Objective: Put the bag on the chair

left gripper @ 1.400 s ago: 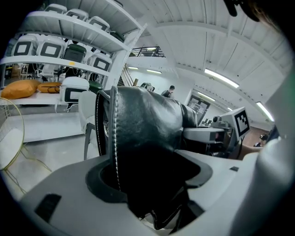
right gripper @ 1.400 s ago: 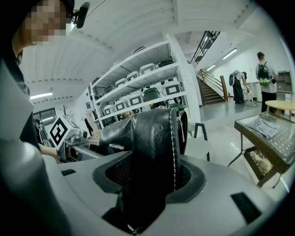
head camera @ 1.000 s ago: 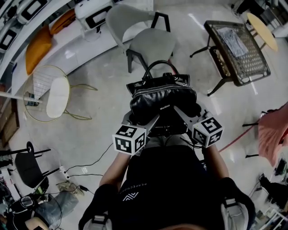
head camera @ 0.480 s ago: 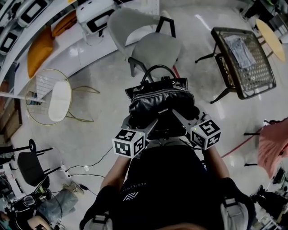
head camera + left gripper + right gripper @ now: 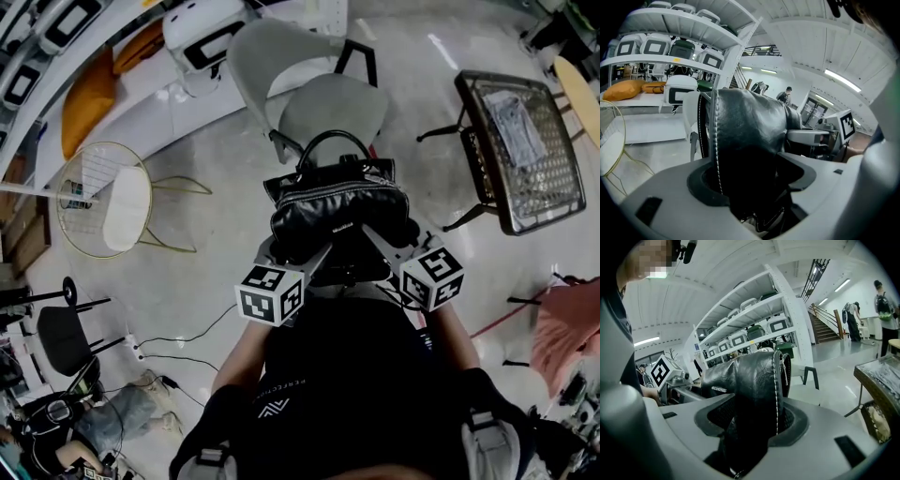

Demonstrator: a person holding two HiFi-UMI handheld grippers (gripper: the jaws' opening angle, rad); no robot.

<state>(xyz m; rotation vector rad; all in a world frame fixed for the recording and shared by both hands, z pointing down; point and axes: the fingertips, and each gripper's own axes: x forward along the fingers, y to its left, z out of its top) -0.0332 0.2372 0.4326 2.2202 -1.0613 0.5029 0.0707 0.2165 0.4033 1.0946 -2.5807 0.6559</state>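
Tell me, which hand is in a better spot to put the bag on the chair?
Neither wins: the left gripper and right gripper each clamp one end of the black handbag, and the grey chair sits straight ahead of both. They should lower it together.

Gold wire seat and orange cushion at left; dark mesh table, pink cloth at right.

One black bag, two tools, left tool and right tool, one grey chair, one wire chair, one mesh desk, two orange cushions.
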